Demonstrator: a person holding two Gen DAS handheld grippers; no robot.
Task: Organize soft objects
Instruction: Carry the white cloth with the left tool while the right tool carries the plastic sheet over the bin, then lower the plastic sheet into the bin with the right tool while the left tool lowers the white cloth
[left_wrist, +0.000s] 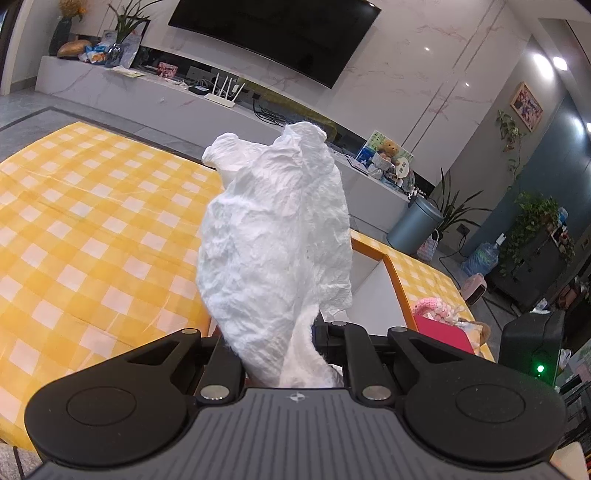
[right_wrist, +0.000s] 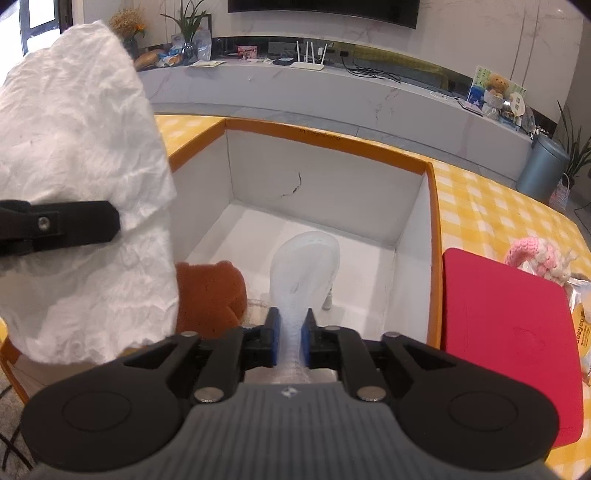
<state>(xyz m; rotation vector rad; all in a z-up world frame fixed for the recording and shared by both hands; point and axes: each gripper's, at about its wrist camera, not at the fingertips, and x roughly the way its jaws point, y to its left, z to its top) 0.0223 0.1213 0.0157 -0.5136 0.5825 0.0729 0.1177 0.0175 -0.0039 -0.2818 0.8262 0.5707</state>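
My left gripper (left_wrist: 284, 343) is shut on a crumpled white cloth (left_wrist: 273, 229) that stands up in front of the camera and hides the fingertips. The same cloth (right_wrist: 81, 206) fills the left of the right wrist view, with a left finger (right_wrist: 74, 221) across it, above the box's left side. My right gripper (right_wrist: 290, 332) is shut on a translucent soft silicone piece (right_wrist: 306, 266), held over the inside of the white box with orange rim (right_wrist: 332, 142). A brown plush object (right_wrist: 212, 295) lies in the box at the near left.
The box sits on a yellow checked tablecloth (left_wrist: 92, 221). A red flat pad (right_wrist: 506, 332) lies right of the box, with a pink crochet toy (right_wrist: 535, 258) and a snack packet (right_wrist: 583, 314) beyond it. A TV wall and counter stand behind.
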